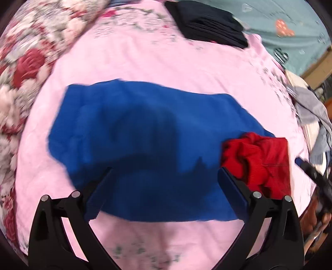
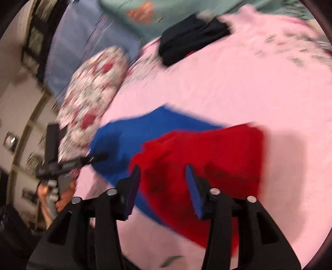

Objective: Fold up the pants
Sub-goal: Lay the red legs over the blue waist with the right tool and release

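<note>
Blue pants point(image 1: 145, 143) with a red part point(image 1: 261, 160) lie spread on a pink bed sheet point(image 1: 166, 62). My left gripper point(image 1: 166, 172) is open, its fingers wide apart just above the near blue edge, holding nothing. In the right wrist view the blue cloth point(image 2: 128, 137) lies left and the red cloth point(image 2: 207, 153) right. My right gripper point(image 2: 162, 169) is open over the red cloth's near edge, empty. The left gripper point(image 2: 91, 160) shows there at the left, over the blue cloth's edge. Both views are blurred.
A folded black garment point(image 1: 211, 22) lies at the far side of the bed point(image 2: 193, 35). A floral pillow point(image 1: 27, 62) sits left point(image 2: 93, 89). A heap of grey and white clothes point(image 1: 311, 116) lies at the right edge. Teal bedding point(image 1: 290, 18) is beyond.
</note>
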The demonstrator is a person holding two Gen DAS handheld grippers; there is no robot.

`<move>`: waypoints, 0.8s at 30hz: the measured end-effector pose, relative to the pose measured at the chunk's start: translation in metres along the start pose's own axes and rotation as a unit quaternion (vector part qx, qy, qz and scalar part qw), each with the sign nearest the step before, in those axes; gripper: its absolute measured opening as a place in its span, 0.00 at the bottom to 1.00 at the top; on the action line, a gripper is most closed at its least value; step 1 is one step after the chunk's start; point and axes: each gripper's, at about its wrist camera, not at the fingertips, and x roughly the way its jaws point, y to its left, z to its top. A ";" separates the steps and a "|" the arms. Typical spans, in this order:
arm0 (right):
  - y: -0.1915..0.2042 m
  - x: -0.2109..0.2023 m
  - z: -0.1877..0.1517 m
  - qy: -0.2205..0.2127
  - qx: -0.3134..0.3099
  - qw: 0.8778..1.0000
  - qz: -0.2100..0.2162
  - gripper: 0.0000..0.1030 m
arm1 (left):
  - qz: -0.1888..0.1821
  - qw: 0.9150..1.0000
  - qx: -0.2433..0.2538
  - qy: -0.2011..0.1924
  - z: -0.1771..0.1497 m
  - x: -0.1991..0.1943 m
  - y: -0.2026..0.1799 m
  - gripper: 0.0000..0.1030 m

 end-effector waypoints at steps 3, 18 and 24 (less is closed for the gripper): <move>-0.031 -0.019 0.001 -0.034 0.035 0.996 -0.068 0.47 | -0.009 1.000 0.027 0.009 0.006 0.008 -0.028 0.97; -0.055 0.019 0.006 -0.020 0.024 0.994 -0.106 0.08 | 0.030 0.984 0.171 0.046 0.004 0.062 -0.141 0.97; -0.064 -0.003 -0.027 0.038 0.048 0.998 -0.004 0.14 | 0.027 0.988 0.145 0.054 0.002 0.076 -0.121 0.98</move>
